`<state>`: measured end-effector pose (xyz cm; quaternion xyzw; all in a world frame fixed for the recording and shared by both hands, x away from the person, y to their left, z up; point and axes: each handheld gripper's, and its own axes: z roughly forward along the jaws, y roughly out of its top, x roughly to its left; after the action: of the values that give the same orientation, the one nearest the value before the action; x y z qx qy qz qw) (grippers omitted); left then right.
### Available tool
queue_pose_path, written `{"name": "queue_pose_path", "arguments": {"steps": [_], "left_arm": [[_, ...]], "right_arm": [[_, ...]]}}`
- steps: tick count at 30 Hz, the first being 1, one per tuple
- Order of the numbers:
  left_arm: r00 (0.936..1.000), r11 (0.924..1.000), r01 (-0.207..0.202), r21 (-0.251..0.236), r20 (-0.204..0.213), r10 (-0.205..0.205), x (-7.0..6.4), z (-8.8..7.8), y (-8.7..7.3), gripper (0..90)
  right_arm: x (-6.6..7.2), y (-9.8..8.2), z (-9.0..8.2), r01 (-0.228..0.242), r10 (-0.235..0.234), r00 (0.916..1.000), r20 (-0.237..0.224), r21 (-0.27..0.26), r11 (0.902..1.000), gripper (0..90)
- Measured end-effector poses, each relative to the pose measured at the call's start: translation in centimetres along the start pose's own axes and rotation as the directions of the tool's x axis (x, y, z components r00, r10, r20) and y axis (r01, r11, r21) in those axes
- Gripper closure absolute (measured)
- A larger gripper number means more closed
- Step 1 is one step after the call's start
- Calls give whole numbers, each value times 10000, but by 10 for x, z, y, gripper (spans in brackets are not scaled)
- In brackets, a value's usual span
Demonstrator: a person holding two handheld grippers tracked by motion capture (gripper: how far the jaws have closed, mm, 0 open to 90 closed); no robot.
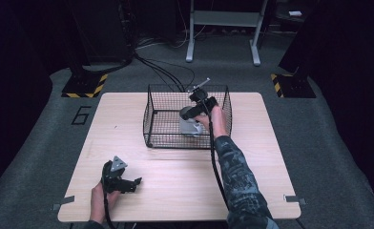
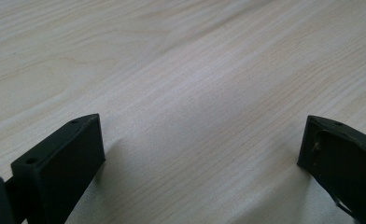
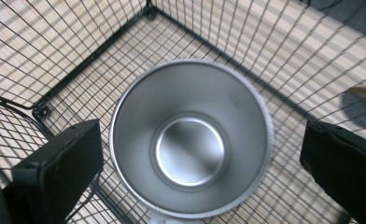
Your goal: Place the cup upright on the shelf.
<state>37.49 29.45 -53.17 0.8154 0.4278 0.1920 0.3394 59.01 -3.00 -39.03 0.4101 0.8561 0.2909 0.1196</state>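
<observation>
My right gripper (image 3: 195,154) is inside the wire basket (image 1: 151,125), jaws spread wide, looking straight down into a steel cup (image 3: 190,137) that stands upright and empty on the basket floor, toward the basket's right side. The jaws straddle the rim without touching it, so I'm holding nothing.

My guess is the step is grabbing the cup. To do it well, I'd centre the jaws evenly on both sides, drop low enough to bite the wall below the rim, and close slowly, since smooth metal may slip. One side looks tighter than the other.

Obstacles: the mesh walls are close around my hand, and my cable (image 1: 215,164) drapes over the front wall.

My left gripper (image 1: 123,180) is idle near the worktop (image 1: 185,176) front edge, jaws open over bare wood.
</observation>
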Motion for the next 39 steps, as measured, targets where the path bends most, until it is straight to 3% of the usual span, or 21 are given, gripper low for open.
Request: {"name": "queue_pose_path", "arguments": {"steps": [6, 7, 16, 22, 28, 39], "left_arm": [[10000, 10000, 2, 3, 15, -2, 0, 0, 0, 0], [10000, 10000, -18, 67, 54, 17, 0, 0, 0, 0], [10000, 10000, -12, 58, 50, 11, 0, 0, 0, 0], [10000, 10000, -11, 54, 49, 11, 0, 0, 0, 0], [10000, 10000, -19, 58, 48, 19, 0, 0, 0, 0], [10000, 10000, -14, 55, 46, 14, 0, 0, 0, 0]], "right_arm": [[-1, -5, -35, 180, -192, 9997, -143, -832, 9964, 0], [1, -9, -48, 305, -324, 9993, -172, -1029, 9942, 0], [13, -36, -91, 820, -864, 9961, -200, -1614, 9835, 0], [17, -71, -117, 1120, -1167, 9931, -140, -1877, 9758, 0], [16, -113, -135, 889, -878, 9960, 147, -2092, 9738, 0], [-2, -192, -140, 401, -224, 9960, 862, -2089, 9771, 0]]}}
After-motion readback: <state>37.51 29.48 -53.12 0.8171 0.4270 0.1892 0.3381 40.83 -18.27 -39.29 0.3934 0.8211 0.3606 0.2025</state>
